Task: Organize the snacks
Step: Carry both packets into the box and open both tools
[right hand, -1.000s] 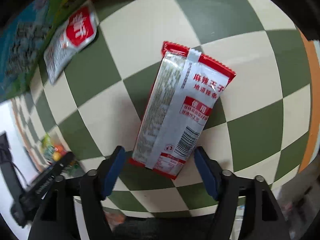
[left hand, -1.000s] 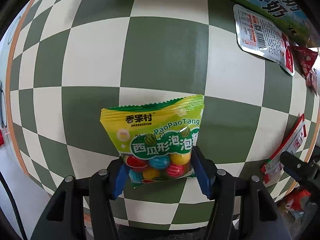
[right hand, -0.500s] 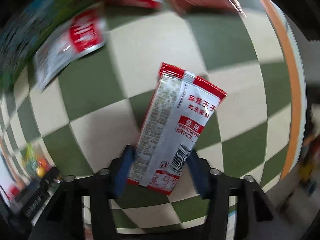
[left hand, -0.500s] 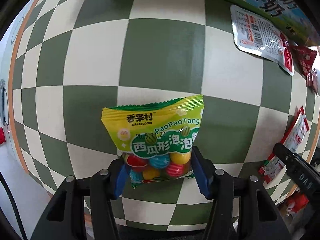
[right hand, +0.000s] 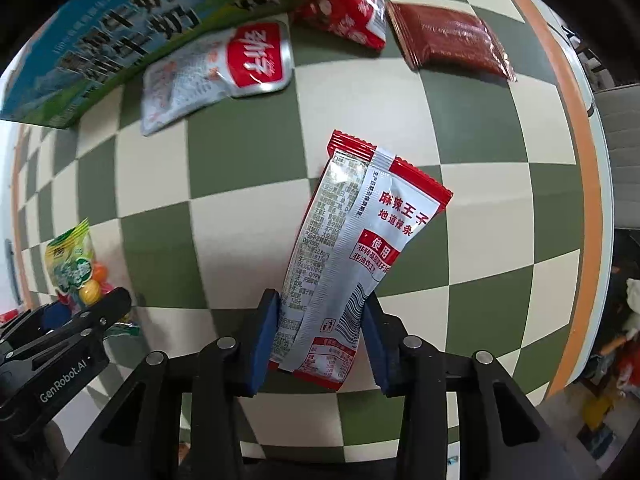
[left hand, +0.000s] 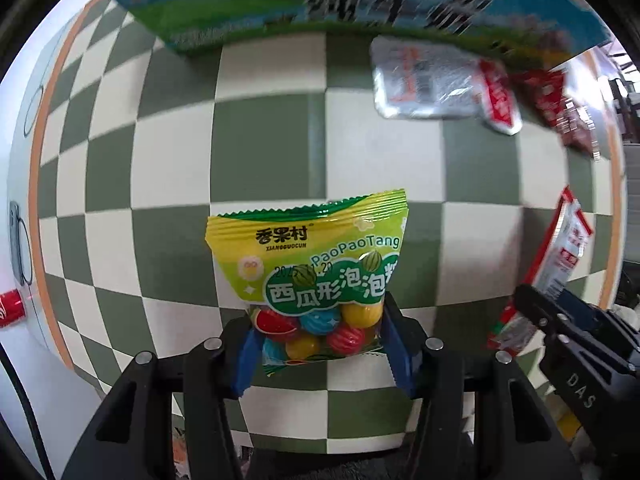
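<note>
My left gripper (left hand: pixel 318 350) is shut on a green-yellow bubble gum bag (left hand: pixel 312 264) and holds it above the checkered table (left hand: pixel 160 160). My right gripper (right hand: pixel 322 344) is shut on a red and silver spicy strip packet (right hand: pixel 352 256), also lifted off the table. That packet shows at the right edge of the left wrist view (left hand: pixel 560 256). The gum bag shows at the left of the right wrist view (right hand: pixel 76 268). A silver and red pouch (right hand: pixel 216 76), a red packet (right hand: pixel 344 8) and a dark red packet (right hand: pixel 448 40) lie at the far side.
A large blue and green milk carton box (left hand: pixel 360 4) lies along the table's far edge; it also shows in the right wrist view (right hand: pixel 112 36). The table has an orange rim (right hand: pixel 584 152). The silver pouch (left hand: pixel 436 80) lies just in front of the box.
Both grippers have risen and moved toward the far box with their packets. The right gripper closed on the spicy strip packet and lifted it. The left kept its grip.
</note>
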{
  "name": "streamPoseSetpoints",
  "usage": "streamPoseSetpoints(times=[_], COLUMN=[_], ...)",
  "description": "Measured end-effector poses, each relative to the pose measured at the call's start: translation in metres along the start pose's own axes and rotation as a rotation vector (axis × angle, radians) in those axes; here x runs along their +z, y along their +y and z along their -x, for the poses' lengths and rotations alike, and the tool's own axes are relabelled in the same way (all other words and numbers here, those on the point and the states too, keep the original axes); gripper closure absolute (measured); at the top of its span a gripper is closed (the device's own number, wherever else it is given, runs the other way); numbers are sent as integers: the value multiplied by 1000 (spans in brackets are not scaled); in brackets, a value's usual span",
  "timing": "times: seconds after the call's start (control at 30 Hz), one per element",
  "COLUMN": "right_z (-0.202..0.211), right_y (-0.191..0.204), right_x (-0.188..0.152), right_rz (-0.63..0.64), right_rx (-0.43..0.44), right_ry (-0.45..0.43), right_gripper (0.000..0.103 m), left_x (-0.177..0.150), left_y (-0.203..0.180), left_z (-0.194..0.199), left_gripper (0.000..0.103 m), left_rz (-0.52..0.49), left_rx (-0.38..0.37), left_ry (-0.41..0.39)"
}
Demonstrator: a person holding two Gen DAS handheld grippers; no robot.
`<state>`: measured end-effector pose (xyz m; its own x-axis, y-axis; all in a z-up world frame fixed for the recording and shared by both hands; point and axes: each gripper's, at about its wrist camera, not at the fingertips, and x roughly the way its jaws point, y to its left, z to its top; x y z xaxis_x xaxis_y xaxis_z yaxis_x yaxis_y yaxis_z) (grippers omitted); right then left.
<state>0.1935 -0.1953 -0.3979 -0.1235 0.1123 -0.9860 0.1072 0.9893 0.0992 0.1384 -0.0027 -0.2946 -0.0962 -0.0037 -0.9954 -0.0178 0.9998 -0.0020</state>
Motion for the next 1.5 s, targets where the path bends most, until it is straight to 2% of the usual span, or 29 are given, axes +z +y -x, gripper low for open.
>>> streamPoseSetpoints(times=[0.13,0.27,0.37,0.43,0.5,0.57,0.73,0.9,1.07,1.2,1.37,1.47,1.5], right_z=[30,89,131,161,180,184,209,198,169,147,120,108,104], right_y=[-8,-23,-14,-9,6,27,49,61,85,104,122,126,125], right_x=[-1,-1,11,22,49,66,124,193,250,285,313,323,326], right_rz=[8,33,53,73,88,101,147,185,263,319,373,366,357], right_rx=[66,137,186,215,240,251,214,181,141,109,88,88,80], right_ry=[-42,-106,-158,-195,-226,-257,-309,-283,-227,-178,-113,-69,-56], right_gripper=[60,61,61,61,61,61,60,60,60,60,59,52,43], left_x=[7,21,38,57,74,97,154,197,221,232,239,241,242], left_y=[-2,0,4,7,10,16,37,56,64,64,66,68,69], left_z=[41,95,129,152,159,167,160,132,106,88,71,65,65], left_gripper=[52,52,52,52,52,52,52,52,52,52,52,45,39], left_rz=[-11,-16,-27,-28,-29,-20,25,57,75,79,95,97,103], left_rx=[-38,-92,-115,-140,-140,-144,-103,-82,-92,-87,-90,-93,-99], left_ry=[-58,-137,-188,-213,-223,-229,-208,-130,-61,-18,27,44,38])
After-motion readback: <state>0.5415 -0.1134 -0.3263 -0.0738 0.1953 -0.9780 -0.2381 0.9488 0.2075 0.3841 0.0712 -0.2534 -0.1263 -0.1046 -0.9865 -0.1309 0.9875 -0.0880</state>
